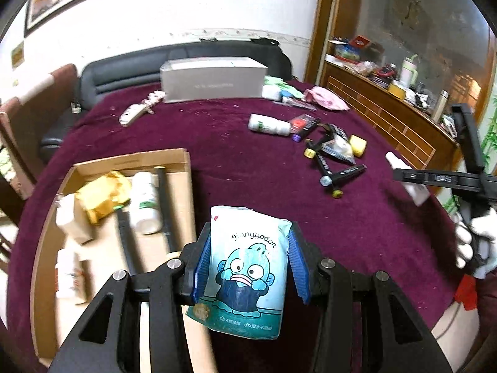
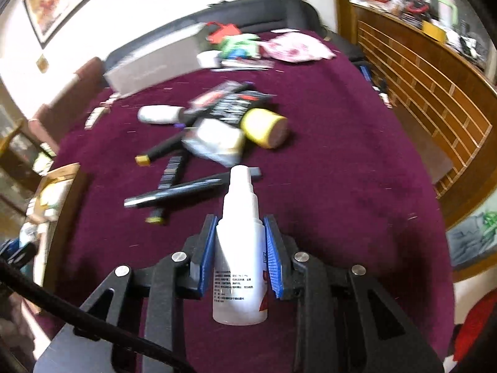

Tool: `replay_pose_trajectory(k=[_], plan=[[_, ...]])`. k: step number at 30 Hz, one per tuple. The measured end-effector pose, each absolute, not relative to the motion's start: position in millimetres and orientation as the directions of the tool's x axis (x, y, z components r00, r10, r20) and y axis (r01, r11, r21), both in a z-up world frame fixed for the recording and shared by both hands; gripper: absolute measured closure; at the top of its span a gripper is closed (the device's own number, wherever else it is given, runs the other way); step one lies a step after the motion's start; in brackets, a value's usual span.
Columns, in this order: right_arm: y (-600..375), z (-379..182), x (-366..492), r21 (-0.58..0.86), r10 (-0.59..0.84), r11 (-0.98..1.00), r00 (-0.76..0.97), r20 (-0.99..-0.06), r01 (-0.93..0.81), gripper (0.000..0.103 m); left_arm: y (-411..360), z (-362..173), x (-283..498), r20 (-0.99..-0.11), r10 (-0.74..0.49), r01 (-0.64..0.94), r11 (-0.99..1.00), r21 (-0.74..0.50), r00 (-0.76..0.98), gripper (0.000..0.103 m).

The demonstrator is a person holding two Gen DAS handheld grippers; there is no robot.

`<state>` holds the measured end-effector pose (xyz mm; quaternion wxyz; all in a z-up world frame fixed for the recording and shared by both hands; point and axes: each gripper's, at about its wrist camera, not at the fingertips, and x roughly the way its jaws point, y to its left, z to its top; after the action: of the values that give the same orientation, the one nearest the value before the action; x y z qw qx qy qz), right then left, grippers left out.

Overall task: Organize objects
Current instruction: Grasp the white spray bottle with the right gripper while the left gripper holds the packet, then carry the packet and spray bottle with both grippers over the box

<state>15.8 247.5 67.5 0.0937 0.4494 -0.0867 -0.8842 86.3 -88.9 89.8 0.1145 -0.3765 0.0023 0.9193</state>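
Observation:
My left gripper (image 1: 248,248) is shut on a pale blue tissue pack (image 1: 245,267) with a cartoon fish, held above the table just right of a shallow cardboard box (image 1: 183,161). The box holds a yellow packet (image 1: 99,195), a white bottle (image 1: 144,202) and black markers. My right gripper (image 2: 240,239) is shut on a white spray bottle (image 2: 239,248), nozzle forward, above the purple tablecloth (image 2: 341,171). The right gripper also shows in the left wrist view (image 1: 413,180). Ahead of it lie black markers (image 2: 174,192), a plastic bag (image 2: 214,143) and a yellow tape roll (image 2: 264,127).
A grey box (image 1: 214,80) stands at the table's far side with a pink cloth (image 1: 326,98) and small items beside it. A white bottle (image 1: 267,124) lies mid-table. A wooden sideboard (image 1: 388,108) runs along the right; a black sofa (image 1: 186,59) is behind.

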Motion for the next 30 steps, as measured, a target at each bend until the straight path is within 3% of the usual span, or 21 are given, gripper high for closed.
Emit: replay_pose_trajectory(k=[17, 30], plan=[[63, 86, 38, 0.315, -0.481, -0.864, -0.456, -0.749, 0.393, 0.076, -165, 78, 110, -0.673, -0.039, 0.019, -0.999, 0.037, -0.739, 0.063], [-51, 78, 31, 0.342, -0.548, -0.798, -0.364, -0.753, 0.495, 0.075, -210, 48, 93, -0.713, -0.106, 0.111, -0.993, 0.04, -0.693, 0.063]])
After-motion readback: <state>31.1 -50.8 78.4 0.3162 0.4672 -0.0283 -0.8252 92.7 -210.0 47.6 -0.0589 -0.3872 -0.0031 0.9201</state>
